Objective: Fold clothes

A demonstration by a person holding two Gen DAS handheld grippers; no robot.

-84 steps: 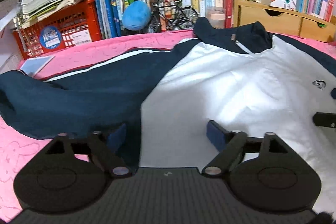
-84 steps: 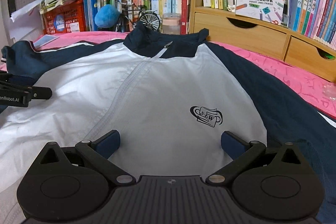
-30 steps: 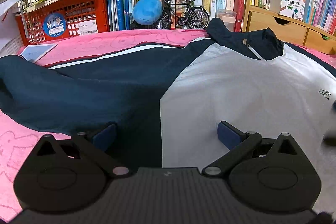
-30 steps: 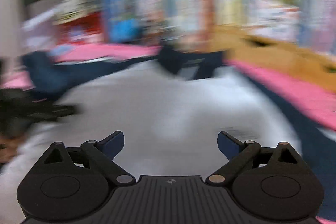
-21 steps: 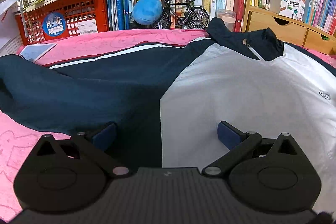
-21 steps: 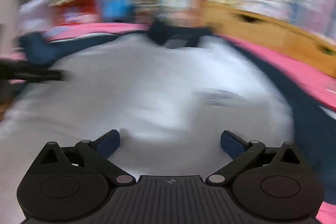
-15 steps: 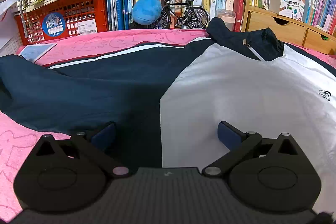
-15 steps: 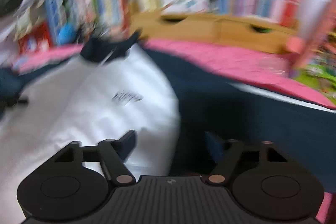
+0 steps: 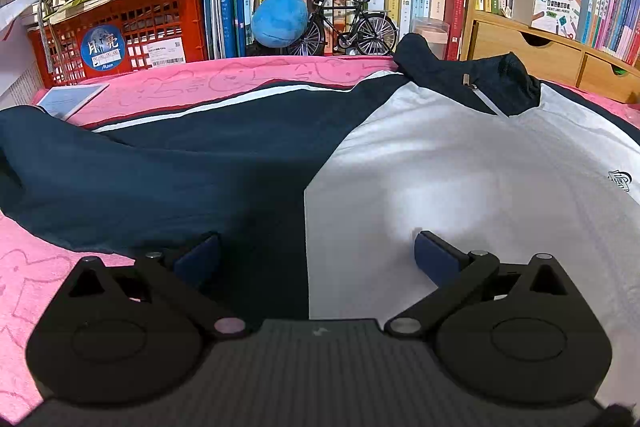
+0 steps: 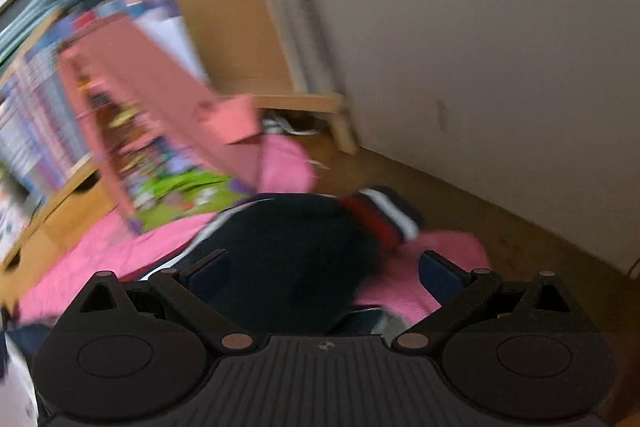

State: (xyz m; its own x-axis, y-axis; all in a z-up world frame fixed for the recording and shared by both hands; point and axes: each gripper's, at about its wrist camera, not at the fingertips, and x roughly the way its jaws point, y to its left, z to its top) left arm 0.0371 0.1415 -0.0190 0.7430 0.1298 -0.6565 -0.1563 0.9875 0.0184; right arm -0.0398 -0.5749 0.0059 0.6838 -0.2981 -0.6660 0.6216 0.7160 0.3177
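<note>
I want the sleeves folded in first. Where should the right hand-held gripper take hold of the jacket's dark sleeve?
At the striped cuff, probably from above. It is the sleeve's free end on the pink cover, so lifting there should carry the whole sleeve. The right hand-held gripper is opening, nothing gripped.

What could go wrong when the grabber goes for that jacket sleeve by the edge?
The sleeve ends near the pink blanket edge, so a pull could drag its striped cuff off. The right gripper, jaws opening, looks blurred and may miss. The left gripper holds nothing, so the jacket could slide.
</note>
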